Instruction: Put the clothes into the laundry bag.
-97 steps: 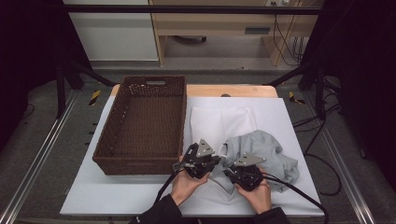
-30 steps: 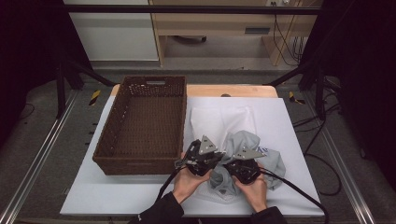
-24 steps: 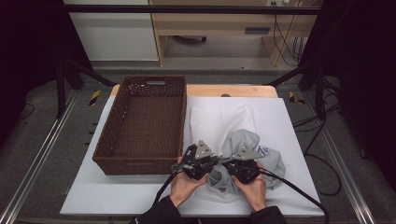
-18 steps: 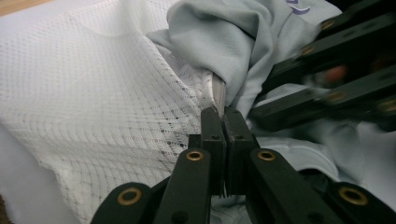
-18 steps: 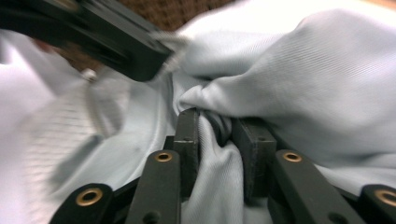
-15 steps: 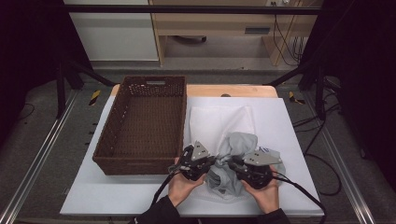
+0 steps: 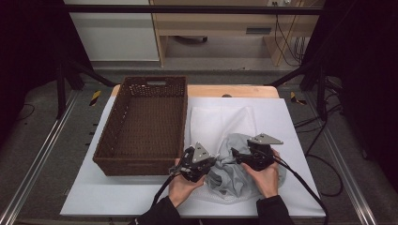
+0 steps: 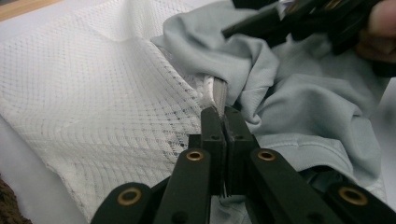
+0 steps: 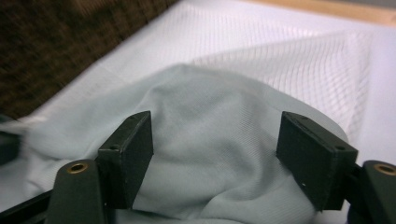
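Observation:
A grey garment (image 7: pixel 233 178) lies bunched at the front of the white table, half on a white mesh bag (image 7: pixel 219 120). My left gripper (image 7: pixel 212 163) is shut on the mesh bag's edge (image 8: pixel 217 95), right where the grey garment (image 8: pixel 299 100) meets the white mesh (image 8: pixel 107 88). My right gripper (image 7: pixel 235 153) hovers over the grey garment (image 9: pixel 210 126) from the right. Its jaws stand open and wide apart, with the cloth bulging between them and the mesh bag (image 9: pixel 299 51) beyond.
A dark brown wicker basket (image 7: pixel 141 162) stands empty to the left of the mesh bag, close to my left hand. The white table cover (image 7: pixel 286 117) has bare room at right and back. Cables trail from both grippers toward the front edge.
The garment, once spread to the right, is now gathered into a heap by the mesh bag. My right gripper has shifted right and a little farther back; the left has stayed put.

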